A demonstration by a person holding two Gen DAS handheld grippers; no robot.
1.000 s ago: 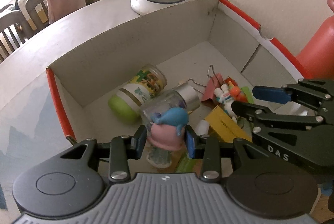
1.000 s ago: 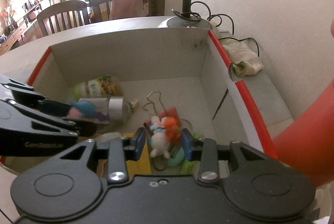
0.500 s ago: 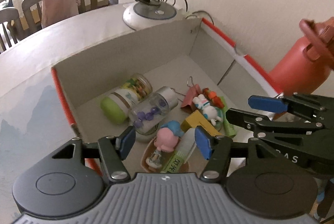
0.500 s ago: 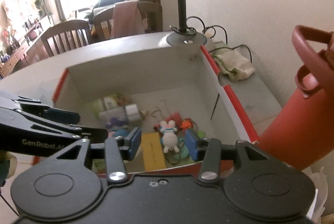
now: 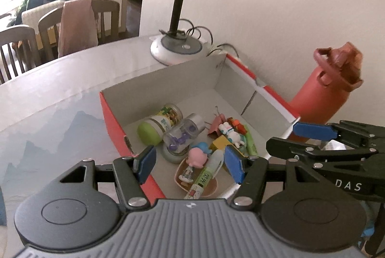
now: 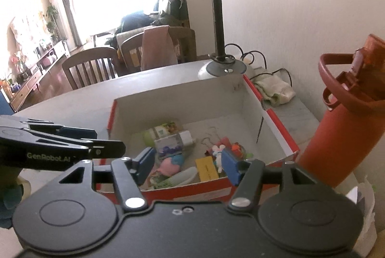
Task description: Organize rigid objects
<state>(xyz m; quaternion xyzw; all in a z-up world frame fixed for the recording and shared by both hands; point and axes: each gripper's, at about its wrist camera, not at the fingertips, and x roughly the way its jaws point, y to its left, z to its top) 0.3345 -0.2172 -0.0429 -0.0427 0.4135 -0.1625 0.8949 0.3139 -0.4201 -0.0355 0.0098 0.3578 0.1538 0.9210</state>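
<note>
A red and white cardboard box (image 5: 113, 123) (image 6: 276, 123) holds several small items. Among them are a pink toy with a blue whale (image 5: 198, 155) (image 6: 170, 165), a white rabbit toy (image 5: 232, 133) (image 6: 217, 154), a green-capped jar (image 5: 158, 124), a clear bottle (image 5: 181, 134) and a yellow packet (image 6: 207, 169). My left gripper (image 5: 190, 163) hovers open above the box's near edge, holding nothing. Beside it my right gripper (image 6: 187, 165) also hangs above the box, its jaws opening with nothing between them. All the toys lie loose on the box floor.
A tall red water bottle (image 5: 322, 94) (image 6: 341, 133) stands just right of the box. A desk lamp base (image 5: 176, 50) with cables sits behind it, a crumpled cloth (image 6: 274, 89) beside. Wooden chairs (image 5: 14, 48) line the table's far side.
The left gripper let go of the pink whale toy and the right let go of the rabbit toy. Both opened, rose and drew back from the box.
</note>
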